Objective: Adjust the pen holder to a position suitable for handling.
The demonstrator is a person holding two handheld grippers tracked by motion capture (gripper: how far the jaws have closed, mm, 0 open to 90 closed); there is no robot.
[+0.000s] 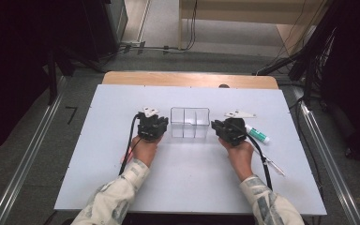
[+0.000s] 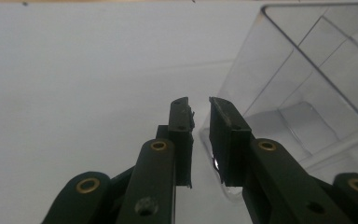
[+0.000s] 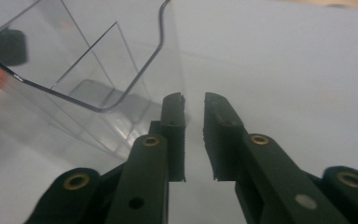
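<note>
1. A white table takes up the middle of the room, with a strip of bare wood showing along its far edge.
2. A clear plastic box sits near the middle of the table, a little towards the far side. Thin clear walls split it into compartments, and nothing lies in the ones I can see.
3. The person's left hand holds the left gripper just beside the left end of the box. In the left gripper view its two black jaws stand a narrow gap apart, with nothing between them; the right-hand jaw sits up against the outside of the box's wall, though I cannot tell whether it touches.
4. The right hand holds the right gripper just beside the right end of the box. In the right gripper view its jaws are likewise slightly parted and hold nothing, the box's clear corner rising just to the left of them.
5. A white tube with a green band lies flat on the table, to the right of the right gripper and close behind it, slanting towards the near right.
6. A thin pale stick-like thing lies nearer the right edge of the table; it is too small to make out.
7. Black cables trail from both grippers back along the person's patterned sleeves.
8. Beyond the table, more cables run across the grey floor.
</note>
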